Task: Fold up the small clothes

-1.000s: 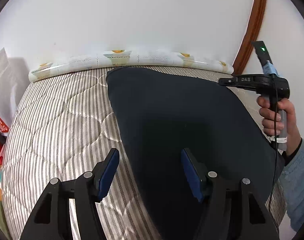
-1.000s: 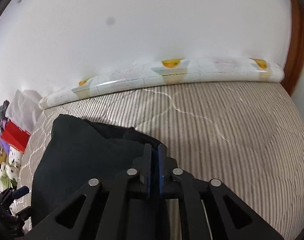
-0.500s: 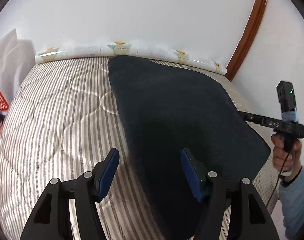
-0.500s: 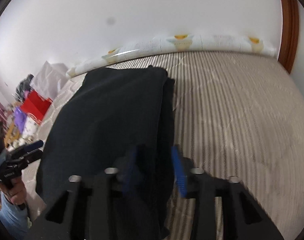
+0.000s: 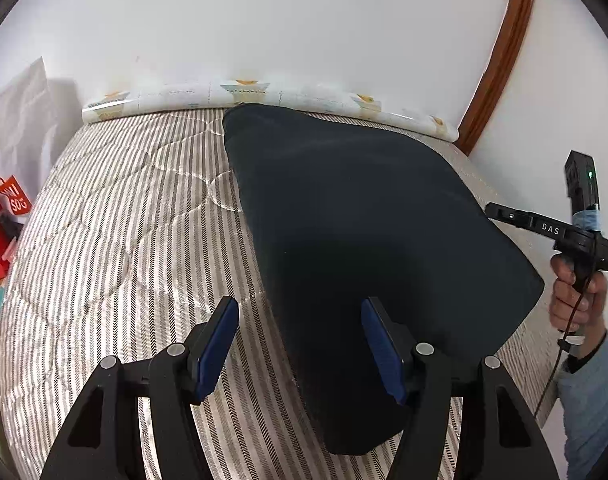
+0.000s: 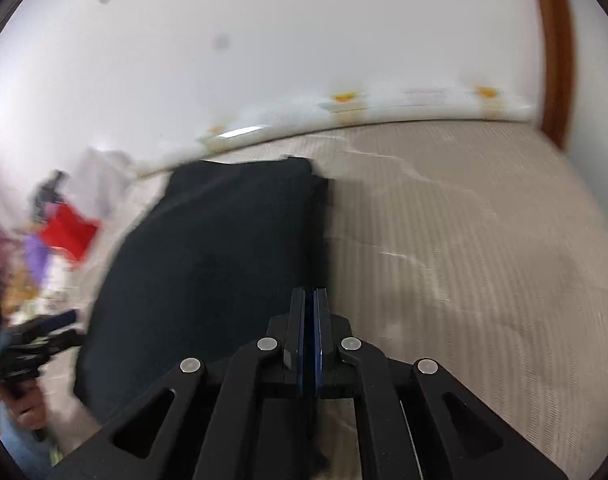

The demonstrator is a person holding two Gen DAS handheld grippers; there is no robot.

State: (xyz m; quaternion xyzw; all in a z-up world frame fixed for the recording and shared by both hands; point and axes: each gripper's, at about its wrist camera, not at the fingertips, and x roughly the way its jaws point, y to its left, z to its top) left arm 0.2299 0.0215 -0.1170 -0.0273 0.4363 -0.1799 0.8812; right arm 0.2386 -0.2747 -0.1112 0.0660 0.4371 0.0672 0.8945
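On the striped mattress (image 5: 115, 240) lies the dark cloth (image 5: 364, 232); left gripper (image 5: 299, 344) wide open, empty; right gripper (image 6: 308, 312) closed, nothing visibly held.

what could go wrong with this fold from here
1. The right hand-held gripper is shut at the edge of the dark garment, but the blurred view hides whether it caught every layer; a lift could skew the fold.
2. The left hand-held gripper is open astride the other edge, so closing low might pinch the mattress cover too.
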